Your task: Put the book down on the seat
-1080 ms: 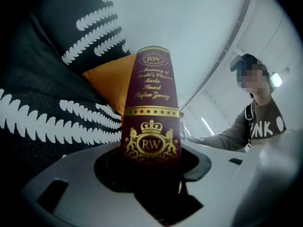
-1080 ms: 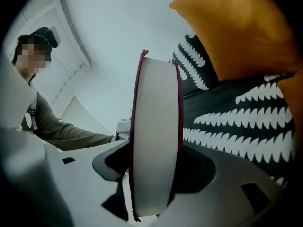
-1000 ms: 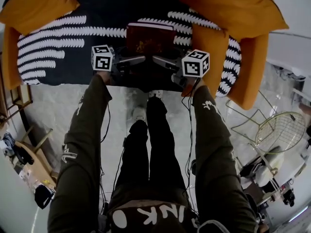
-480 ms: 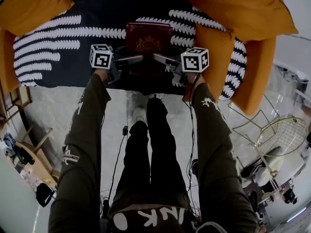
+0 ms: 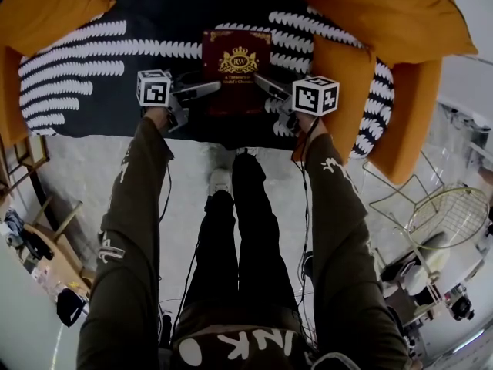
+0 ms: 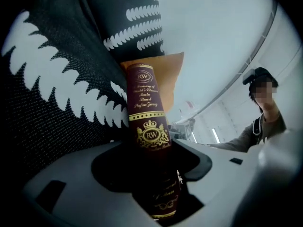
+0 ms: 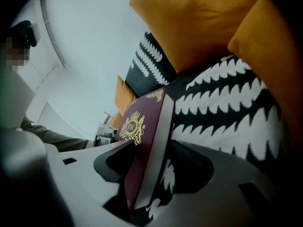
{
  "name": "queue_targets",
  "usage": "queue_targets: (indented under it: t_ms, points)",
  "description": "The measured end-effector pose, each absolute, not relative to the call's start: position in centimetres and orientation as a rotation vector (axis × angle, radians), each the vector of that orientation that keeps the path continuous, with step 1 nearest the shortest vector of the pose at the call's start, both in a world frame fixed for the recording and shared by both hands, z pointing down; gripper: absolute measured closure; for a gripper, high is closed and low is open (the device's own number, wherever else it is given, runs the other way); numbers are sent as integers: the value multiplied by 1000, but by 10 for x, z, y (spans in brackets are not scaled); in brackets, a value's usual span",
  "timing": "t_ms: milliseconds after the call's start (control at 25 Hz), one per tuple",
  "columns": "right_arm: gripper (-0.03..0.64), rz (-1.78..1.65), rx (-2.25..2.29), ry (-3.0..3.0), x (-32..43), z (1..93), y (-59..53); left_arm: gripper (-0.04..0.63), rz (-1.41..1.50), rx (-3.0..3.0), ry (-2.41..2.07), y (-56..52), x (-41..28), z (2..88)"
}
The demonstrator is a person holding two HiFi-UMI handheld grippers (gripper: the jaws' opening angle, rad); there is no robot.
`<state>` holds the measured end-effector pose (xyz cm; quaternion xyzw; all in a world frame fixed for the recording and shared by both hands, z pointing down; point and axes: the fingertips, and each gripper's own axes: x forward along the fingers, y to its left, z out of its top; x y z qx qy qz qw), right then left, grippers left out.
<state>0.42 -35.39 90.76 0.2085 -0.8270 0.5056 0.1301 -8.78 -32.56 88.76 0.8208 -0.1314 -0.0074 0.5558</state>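
Note:
A maroon book (image 5: 237, 68) with a gold crest lies level over the black seat with white leaf stripes (image 5: 92, 75), cover facing up. My left gripper (image 5: 202, 91) is shut on the book's spine side at its near left corner. In the left gripper view the spine (image 6: 144, 112) fills the gap between the jaws of the left gripper (image 6: 151, 155). My right gripper (image 5: 266, 85) holds the near right corner. Its jaws have just been closing, and the page edge (image 7: 156, 126) sits tilted between them at the right gripper (image 7: 147, 150).
Orange cushions lie at the back left (image 5: 46, 6) and back right (image 5: 370, 6), and an orange armrest (image 5: 339, 68) stands right of the book. A wire chair (image 5: 447, 206) is on the floor to the right and a wooden stand (image 5: 46, 253) to the left. A person (image 6: 265, 112) stands beyond.
Both grippers have come down toward the seat with the book. The book has tipped from steeply foreshortened to level, so its whole cover now shows.

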Motion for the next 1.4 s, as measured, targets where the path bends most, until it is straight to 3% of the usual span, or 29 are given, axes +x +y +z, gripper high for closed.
queue_targets:
  t_ms: [80, 280, 560, 680, 1040, 1160, 1400]
  points:
    - [400, 1425, 681, -2419, 0, 901, -368, 356, -42, 1921, -338, -330, -108, 887]
    - [405, 1293, 678, -2443, -1, 886, -368, 354, -73, 1901, -455, -331, -140, 883]
    - [421, 977, 765, -2491, -13, 860, -373, 339, 254, 1829, -481, -333, -140, 896]
    - [430, 889, 676, -2545, -41, 841, -368, 337, 243, 1849, -521, -346, -152, 886]
    - [451, 927, 521, -2442, -101, 864, -341, 330, 360, 1897, -586, -352, -158, 880]
    - [552, 929, 597, -2393, -92, 877, -350, 325, 323, 1898, -647, -357, -170, 873]
    - [529, 936, 631, -2444, -87, 865, -358, 328, 229, 2114, -841, -374, -184, 831]
